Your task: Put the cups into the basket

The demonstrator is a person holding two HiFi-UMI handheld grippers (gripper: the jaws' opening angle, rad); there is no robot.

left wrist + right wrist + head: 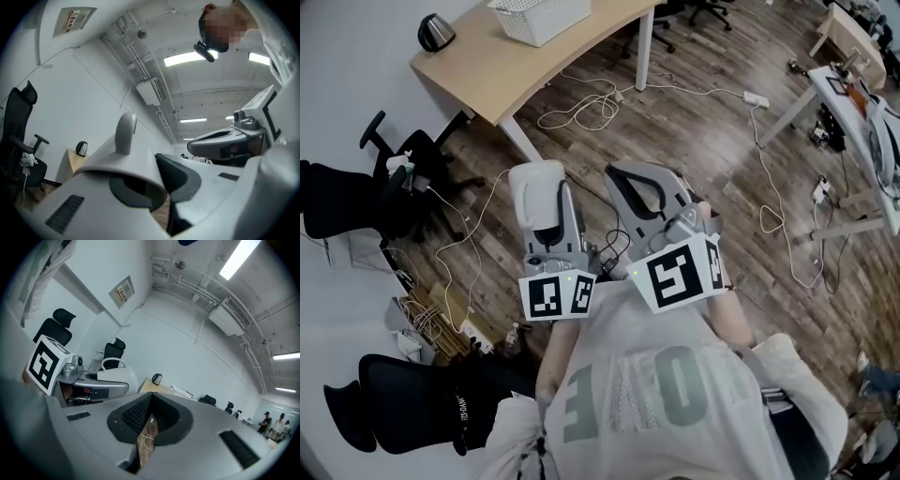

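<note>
Pinching a white cup (117, 161) between its jaws, the left gripper (158, 180) is pointing slightly upward, with the cup's handle (125, 133) sticking up. The right gripper (148, 418) is hovering just beside it at 3 o'clock — its jaws are pressing together at the tips on nothing. The white basket (539, 19) is sitting on the tabletop (487, 80) at 12 o'clock, well apart from both — a kettle (436, 32) is standing at its 9 o'clock.
</note>
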